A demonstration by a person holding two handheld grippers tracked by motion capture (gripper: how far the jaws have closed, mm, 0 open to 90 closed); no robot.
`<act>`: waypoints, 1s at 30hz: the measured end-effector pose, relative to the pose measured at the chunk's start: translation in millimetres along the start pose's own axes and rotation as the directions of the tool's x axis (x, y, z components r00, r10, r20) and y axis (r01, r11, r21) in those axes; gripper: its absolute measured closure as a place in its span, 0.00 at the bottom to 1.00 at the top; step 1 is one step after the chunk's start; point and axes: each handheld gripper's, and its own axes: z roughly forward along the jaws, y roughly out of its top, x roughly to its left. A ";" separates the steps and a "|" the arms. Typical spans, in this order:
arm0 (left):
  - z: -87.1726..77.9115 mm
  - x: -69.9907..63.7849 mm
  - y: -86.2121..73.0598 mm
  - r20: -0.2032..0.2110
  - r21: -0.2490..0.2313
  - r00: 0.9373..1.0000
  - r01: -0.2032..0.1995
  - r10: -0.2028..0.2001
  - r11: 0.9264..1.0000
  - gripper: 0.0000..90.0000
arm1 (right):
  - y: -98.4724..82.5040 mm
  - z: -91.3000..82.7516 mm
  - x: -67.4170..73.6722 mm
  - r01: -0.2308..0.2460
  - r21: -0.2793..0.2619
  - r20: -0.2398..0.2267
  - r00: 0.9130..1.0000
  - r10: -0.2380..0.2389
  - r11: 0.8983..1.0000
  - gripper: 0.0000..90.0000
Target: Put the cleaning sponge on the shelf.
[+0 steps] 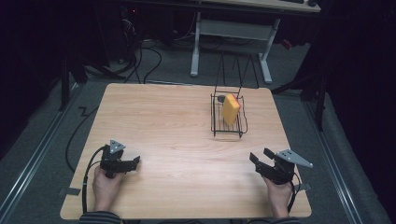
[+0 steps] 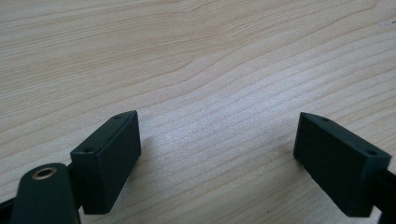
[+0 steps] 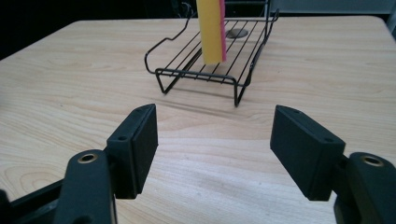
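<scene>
Yellow rectangular sponge with a pink backing [image 1: 230,108] — one — stands on edge in the single black wire rack [image 1: 218,128] toward the bench's [image 1: 177,135] far right corner. Nothing looks begun: the left hand-held gripper [image 1: 137,161] and right hand-held gripper [image 1: 260,156] — both spread, empty — rest near the near edge.

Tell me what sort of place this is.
Probably a lab or recording workspace, not a kitchen. A bare wooden table stands on grey carpet with loose cables behind it and a desk frame beyond; on the table is a wire rack holding a yellow sponge.
</scene>
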 end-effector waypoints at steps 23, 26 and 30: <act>0.0 0.0 0.0 0.000 0.000 1.000 0.000 0.000 1.000 0.17 | -27.5 53.5 5.5 0.106 0.217 0.099 0.987 -0.130 0.970 0.38; 0.0 0.0 -0.1 0.000 -0.001 1.000 0.000 0.000 1.000 0.17 | -29.5 58.0 5.2 0.108 0.244 0.100 0.986 -0.136 0.964 0.38; 0.0 -0.1 -0.1 0.000 0.000 1.000 0.000 0.000 1.000 0.17 | -29.6 61.2 8.1 0.131 0.282 0.115 0.979 -0.169 0.950 0.37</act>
